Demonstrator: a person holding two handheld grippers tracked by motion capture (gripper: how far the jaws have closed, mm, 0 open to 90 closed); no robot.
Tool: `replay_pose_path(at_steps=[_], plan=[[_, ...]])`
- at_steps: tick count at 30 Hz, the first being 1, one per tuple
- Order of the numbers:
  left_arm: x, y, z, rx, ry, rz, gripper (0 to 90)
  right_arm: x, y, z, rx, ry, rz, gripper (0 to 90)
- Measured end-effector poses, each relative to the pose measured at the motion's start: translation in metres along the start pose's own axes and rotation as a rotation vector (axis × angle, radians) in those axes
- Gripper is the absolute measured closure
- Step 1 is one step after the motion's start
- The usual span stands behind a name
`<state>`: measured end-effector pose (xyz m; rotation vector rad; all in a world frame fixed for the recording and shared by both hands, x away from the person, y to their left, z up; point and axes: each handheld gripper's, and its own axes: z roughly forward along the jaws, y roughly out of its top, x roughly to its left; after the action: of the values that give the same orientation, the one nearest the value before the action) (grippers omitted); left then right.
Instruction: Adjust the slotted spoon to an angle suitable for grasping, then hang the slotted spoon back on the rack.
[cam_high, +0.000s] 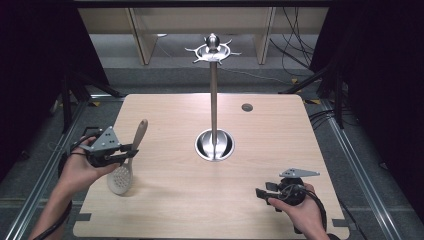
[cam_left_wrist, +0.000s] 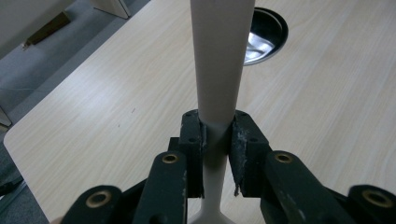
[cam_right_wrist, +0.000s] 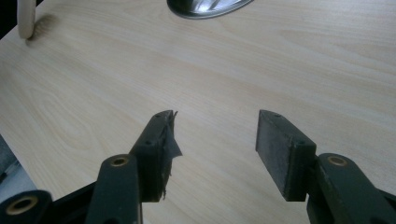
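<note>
The left tongs (cam_high: 131, 152) are clenching the handle of a beige slotted spatula (cam_high: 131, 159), the pads pressing on both sides of the handle's narrow neck, as the left gripper view is showing (cam_left_wrist: 216, 140). The spatula is standing tilted at the left part of the tabletop (cam_high: 260, 210), its perforated head (cam_high: 120, 180) lying low near the wood and its handle end pointing up and away. The right tongs (cam_high: 261, 194) are resting released near the front right corner, the jaws standing apart with nothing between them (cam_right_wrist: 215, 144). A metal utensil stand (cam_high: 214, 100) is rising from its round base at the centre, well apart from both tongs.
</note>
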<state>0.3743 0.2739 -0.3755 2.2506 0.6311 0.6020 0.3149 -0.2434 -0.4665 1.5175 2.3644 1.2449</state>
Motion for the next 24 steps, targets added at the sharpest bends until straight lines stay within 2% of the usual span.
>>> replay_pose_path(at_steps=[1,3,4,5,6,8,10,11,12,14,15,16,18,19,20,21,22,23,24], plan=[[0.002,0.001,-0.003,-0.026,0.016,0.003,75.8,0.000,0.000,0.000,-0.009,-0.004,-0.005,47.6],[0.002,0.002,-0.004,-0.033,0.018,-0.013,75.9,-0.002,0.000,-0.001,-0.012,-0.019,-0.039,47.6],[0.003,0.003,-0.006,-0.036,0.027,0.003,75.8,-0.001,0.001,-0.001,-0.006,-0.017,-0.031,47.6],[0.004,0.004,-0.008,-0.037,0.030,0.002,75.9,-0.001,0.001,0.000,-0.008,-0.010,-0.034,47.6],[0.003,0.005,-0.009,-0.056,0.041,-0.028,75.9,0.003,0.000,-0.001,-0.008,-0.025,-0.005,47.6],[0.004,0.006,-0.011,-0.057,0.040,-0.023,75.9,0.003,0.001,-0.001,-0.005,-0.030,-0.012,47.6],[0.004,0.007,-0.015,-0.046,0.050,-0.019,75.9,0.002,0.002,0.000,-0.010,-0.013,-0.031,47.6],[0.006,0.008,-0.016,-0.048,0.051,-0.012,75.9,0.004,0.001,0.001,-0.008,0.004,-0.009,47.6],[0.004,0.009,-0.016,-0.063,0.061,-0.040,75.9,0.003,0.002,-0.001,-0.008,-0.027,-0.057,47.6],[0.005,0.009,-0.017,-0.071,0.063,-0.040,75.9,0.003,0.002,-0.001,-0.008,-0.028,-0.056,47.5],[0.005,0.009,-0.017,-0.074,0.061,-0.038,75.9,0.003,0.001,0.001,-0.018,0.001,-0.025,47.5],[0.005,0.010,-0.016,-0.090,0.053,-0.067,75.9,0.000,0.002,0.001,-0.015,-0.013,-0.048,47.6],[0.006,0.012,-0.015,-0.091,0.054,-0.071,75.9,0.000,0.002,0.001,-0.014,-0.015,-0.054,47.6],[0.004,0.013,-0.012,-0.115,0.052,-0.095,75.9,0.002,0.002,0.002,-0.017,0.010,-0.024,47.6],[0.004,0.013,-0.012,-0.115,0.052,-0.095,75.9,0.002,0.002,0.002,-0.017,0.010,-0.024,47.6],[0.004,0.015,-0.011,-0.112,0.043,-0.097,75.9,0.001,0.002,0.001,-0.023,0.008,-0.053,47.6],[0.004,0.015,-0.011,-0.112,0.043,-0.097,75.9,0.001,0.002,0.001,-0.025,0.006,-0.053,47.6],[0.002,0.018,-0.009,-0.144,0.032,-0.141,75.9,0.002,0.001,0.000,-0.029,0.005,-0.033,47.6],[0.002,0.020,-0.008,-0.159,0.034,-0.136,75.9,0.003,0.000,0.000,-0.029,0.007,-0.028,47.6]])
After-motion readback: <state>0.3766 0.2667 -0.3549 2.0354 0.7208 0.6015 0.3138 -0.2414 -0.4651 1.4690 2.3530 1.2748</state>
